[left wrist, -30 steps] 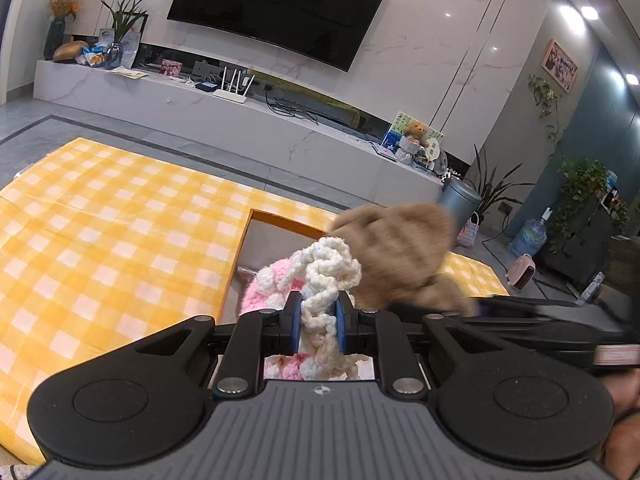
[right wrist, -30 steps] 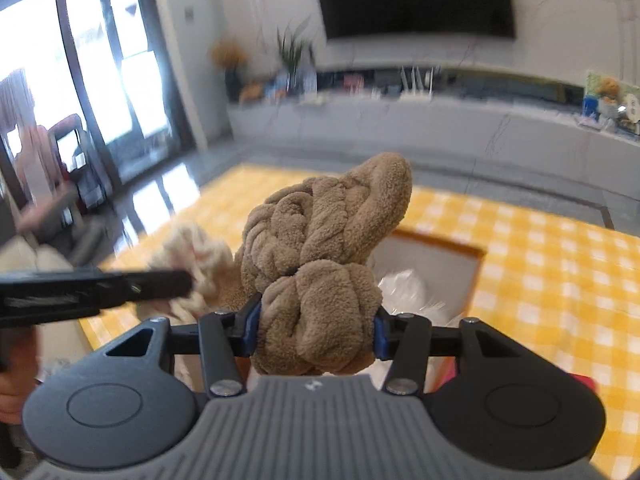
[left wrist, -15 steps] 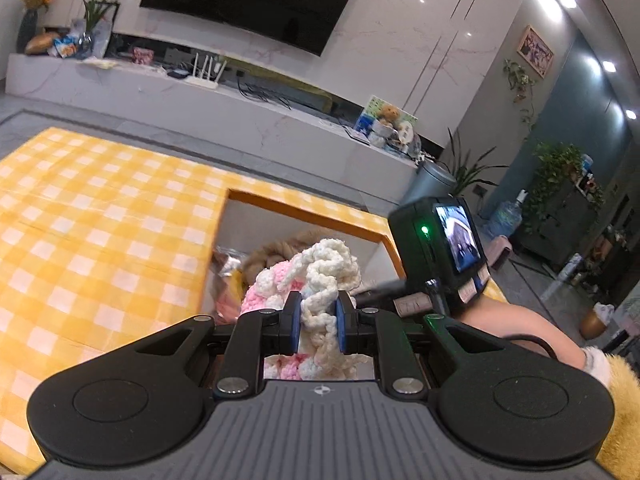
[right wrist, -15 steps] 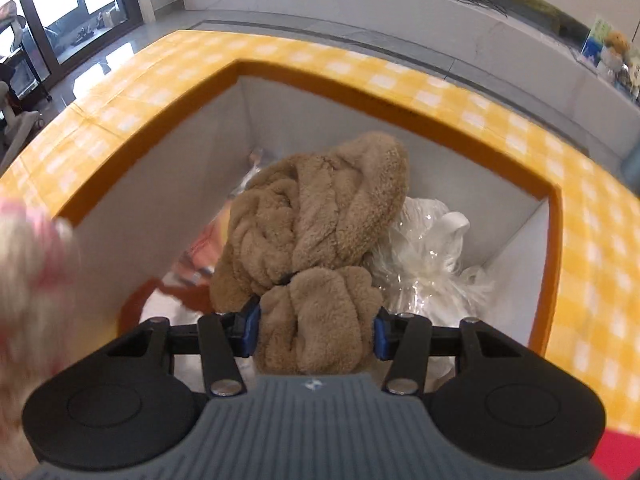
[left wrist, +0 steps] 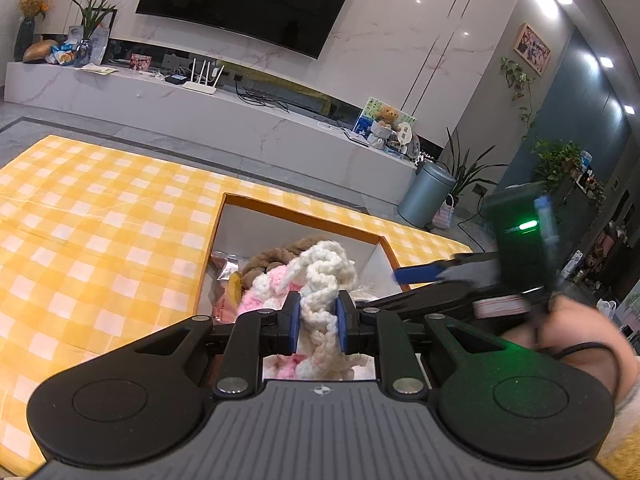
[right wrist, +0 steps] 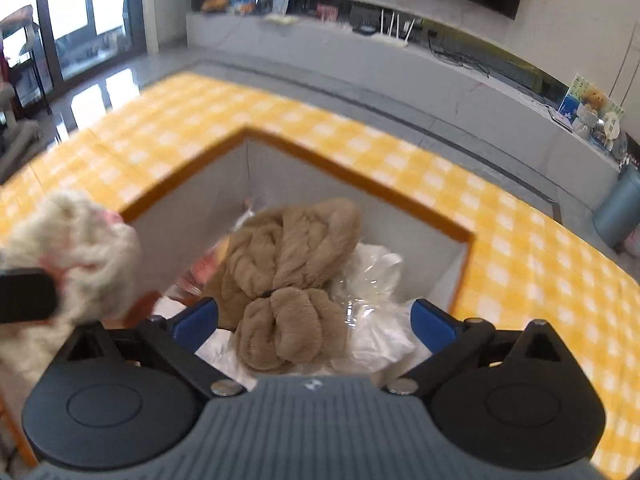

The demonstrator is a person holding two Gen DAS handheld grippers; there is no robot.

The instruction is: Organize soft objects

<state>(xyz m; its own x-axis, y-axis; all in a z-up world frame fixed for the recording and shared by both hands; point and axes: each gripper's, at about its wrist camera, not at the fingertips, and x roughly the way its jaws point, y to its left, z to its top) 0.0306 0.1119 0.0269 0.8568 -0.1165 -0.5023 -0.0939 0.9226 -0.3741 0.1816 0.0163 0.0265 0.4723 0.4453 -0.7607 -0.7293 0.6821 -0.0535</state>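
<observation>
Right gripper [right wrist: 314, 318] hangs over the open storage box [right wrist: 360, 178], its blue fingers [right wrist: 196, 318] spread wide with nothing between them; the brown plush scrunchie [right wrist: 288, 280] lies loose inside the box on crinkled plastic bags [right wrist: 372, 276], which looks like a finished drop. Left gripper [left wrist: 318, 322] is clamped on the cream-and-pink chunky knit piece [left wrist: 320, 276], held just above the box's near edge, probably so it can go in beside the brown one once the box mouth is free.
</observation>
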